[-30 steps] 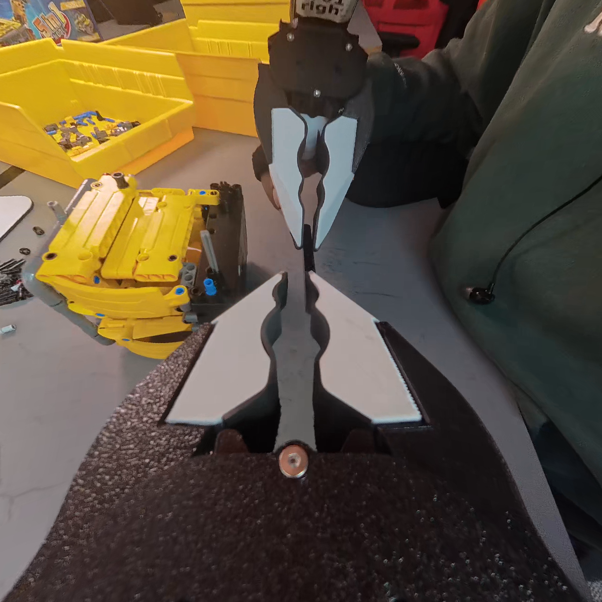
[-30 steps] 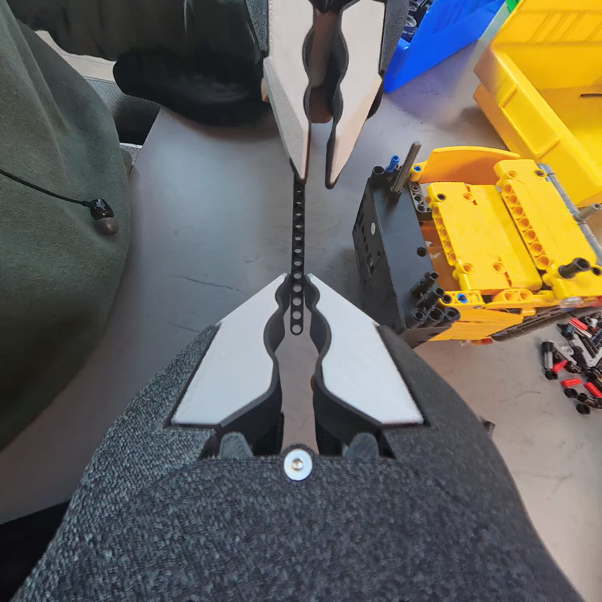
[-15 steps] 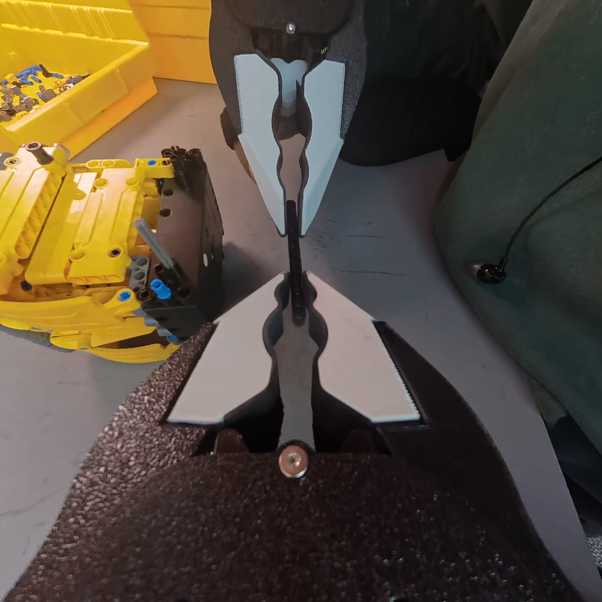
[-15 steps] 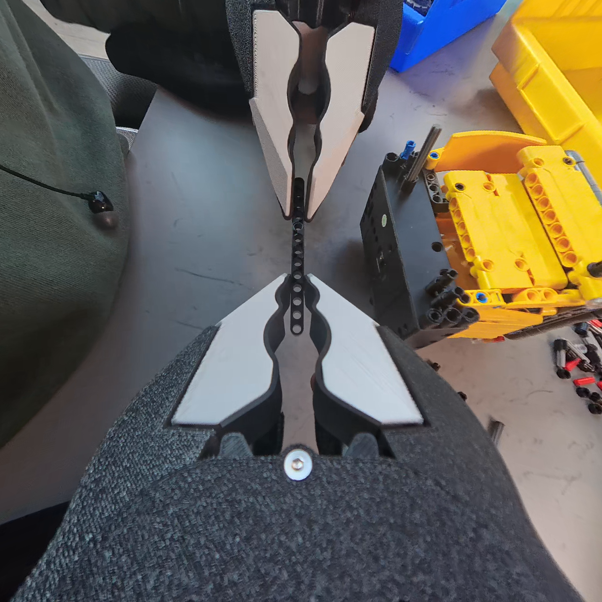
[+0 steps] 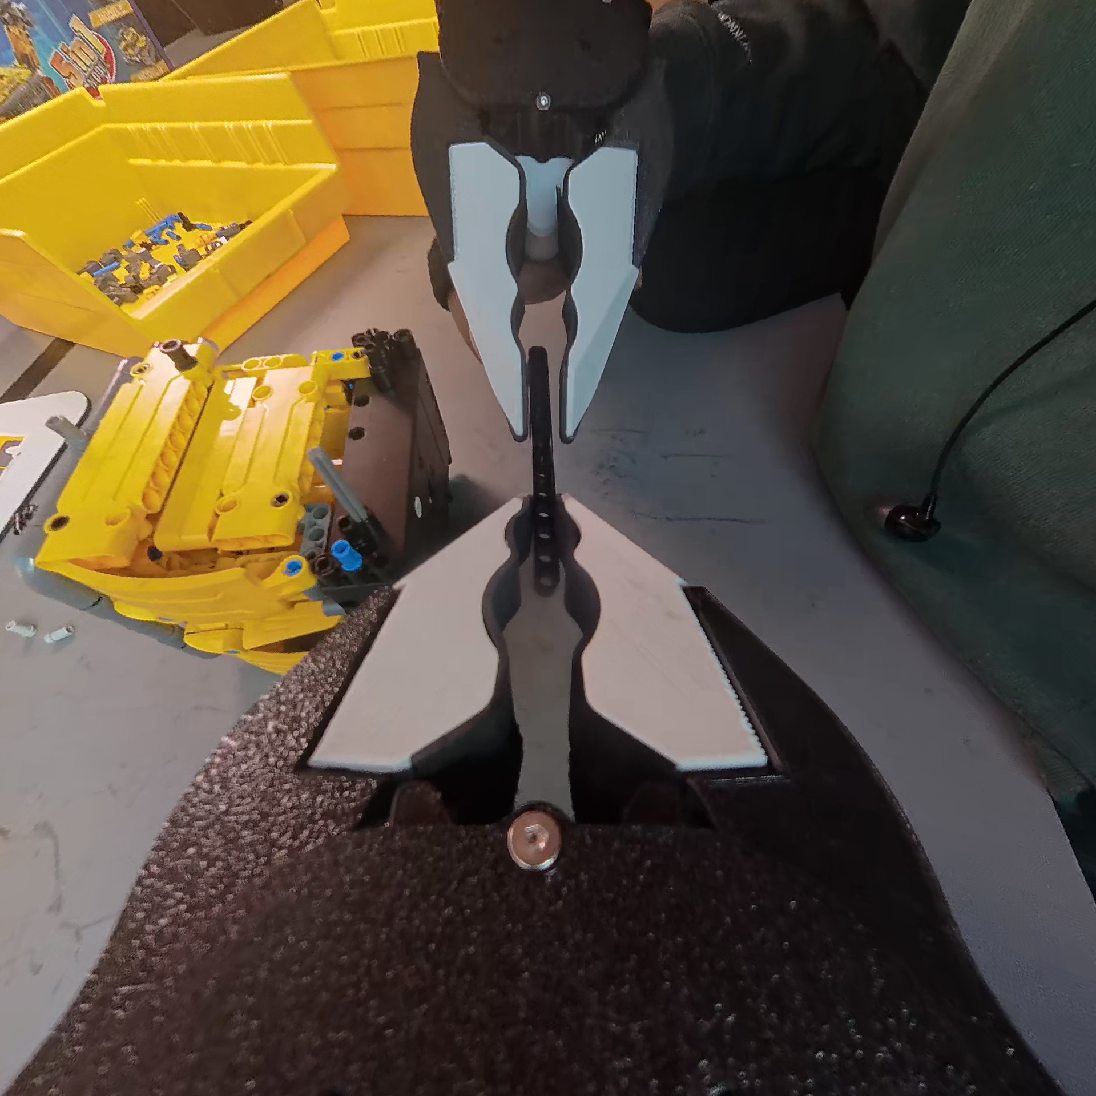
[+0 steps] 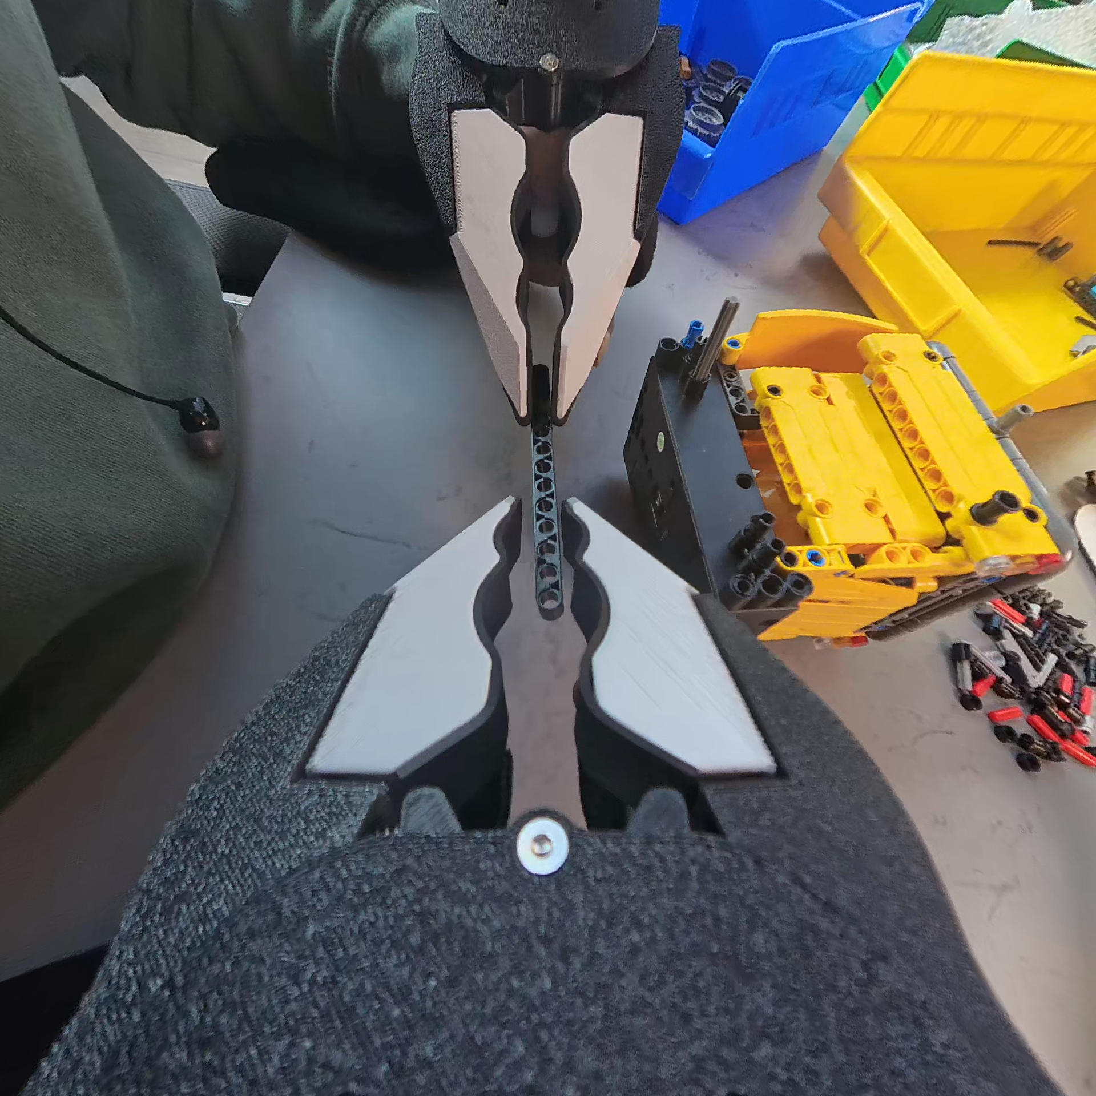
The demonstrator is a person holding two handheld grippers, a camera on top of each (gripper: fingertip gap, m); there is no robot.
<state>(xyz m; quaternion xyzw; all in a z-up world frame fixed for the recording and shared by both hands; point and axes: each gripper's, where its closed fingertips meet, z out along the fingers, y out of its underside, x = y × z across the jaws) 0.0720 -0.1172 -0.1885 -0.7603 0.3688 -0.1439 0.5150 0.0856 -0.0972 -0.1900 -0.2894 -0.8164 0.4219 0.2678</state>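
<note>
Mid-frame, the left gripper (image 5: 542, 501) clamps one end of the black beam (image 5: 541, 451); the right gripper (image 6: 541, 503) straddles the other, slightly apart.

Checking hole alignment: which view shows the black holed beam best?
Right wrist view: the beam faces the camera, holes clear, lying between the parted right tongs. Left wrist view shows it darker and narrower, holes faint, its near end pinched in the left tongs.
</note>
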